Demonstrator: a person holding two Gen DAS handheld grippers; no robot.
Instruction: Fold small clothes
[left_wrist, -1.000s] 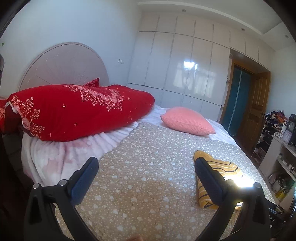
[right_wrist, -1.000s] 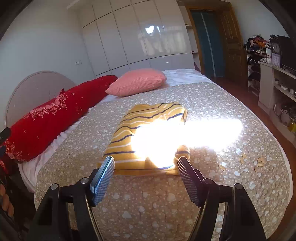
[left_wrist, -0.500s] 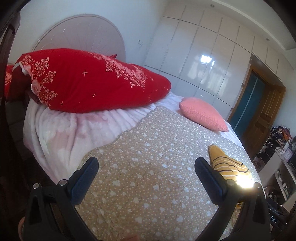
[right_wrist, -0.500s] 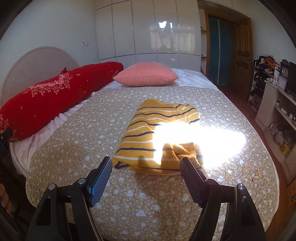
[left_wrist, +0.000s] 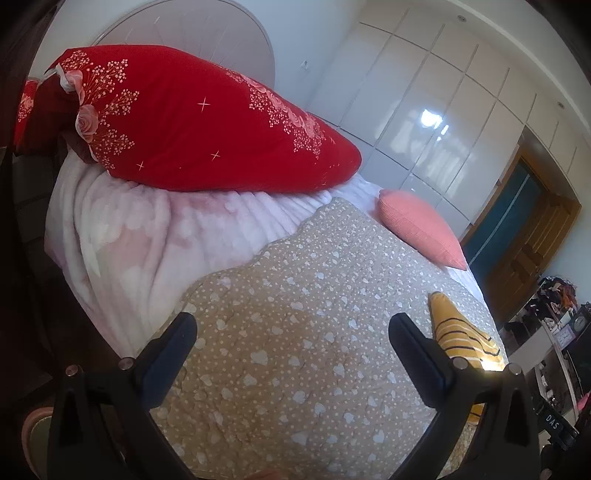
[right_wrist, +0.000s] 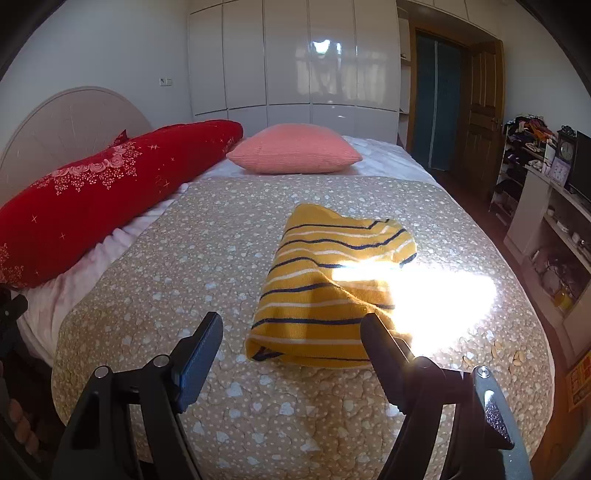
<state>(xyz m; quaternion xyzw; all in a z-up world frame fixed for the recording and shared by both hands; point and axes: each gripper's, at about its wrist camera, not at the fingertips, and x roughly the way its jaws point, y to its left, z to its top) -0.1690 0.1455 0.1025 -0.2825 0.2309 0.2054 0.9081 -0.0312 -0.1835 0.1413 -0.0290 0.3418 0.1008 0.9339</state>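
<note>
The right gripper hovers with its fingers spread wide and empty, the folded yellow striped garment lying on the dotted bedspread just ahead between them, while the left gripper, equally wide apart, has that garment off beyond its right finger.

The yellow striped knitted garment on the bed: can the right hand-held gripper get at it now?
Probably yes. The right hand-held gripper is open, and the yellow striped knitted garment lies folded just ahead with nothing between.
</note>
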